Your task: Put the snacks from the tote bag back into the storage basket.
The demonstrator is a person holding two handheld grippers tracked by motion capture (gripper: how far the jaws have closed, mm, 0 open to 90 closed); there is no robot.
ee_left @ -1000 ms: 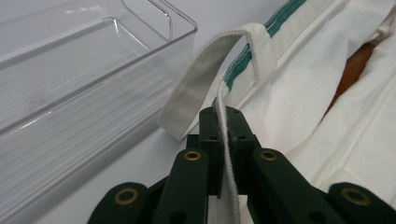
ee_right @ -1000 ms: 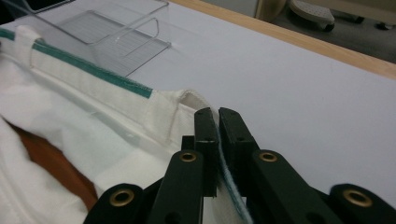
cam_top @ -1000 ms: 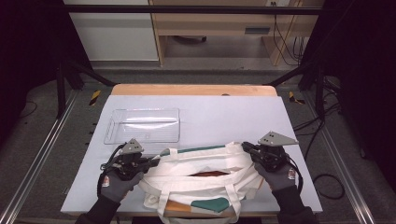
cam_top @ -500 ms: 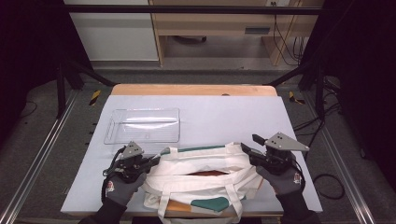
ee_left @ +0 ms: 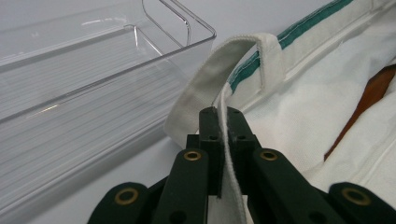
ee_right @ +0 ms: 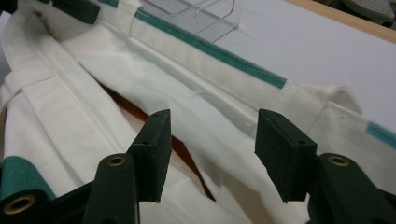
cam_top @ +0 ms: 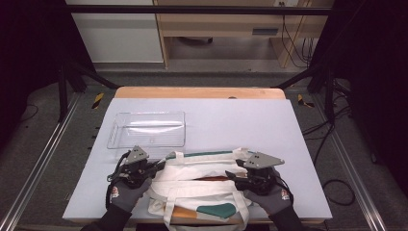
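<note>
A white cloth tote bag (cam_top: 202,192) with green trim lies at the table's near edge, its mouth slightly apart over something orange-brown (cam_top: 216,179). My left gripper (cam_top: 162,163) is at the bag's left end, shut on the bag's white fabric edge (ee_left: 223,116), which runs up between the pads beside a strap loop (ee_left: 205,84). My right gripper (cam_top: 230,174) hovers over the right part of the bag (ee_right: 205,107). Its jaws have just been opening and now stand apart (ee_right: 212,126) above the mouth, with no fabric pressed between them.
A clear plastic tray (cam_top: 146,129) sits empty just beyond the bag's left end, close to my left gripper; its corner shows as the tray (ee_left: 93,93) and the tray (ee_right: 210,18). The pale mat (cam_top: 240,120) stretches behind the bag to the wooden far edge (cam_top: 199,92).
My right gripper let go of the bag's right end, opened, and moved left and nearer, over the bag. The left gripper stayed put, still clamped.
</note>
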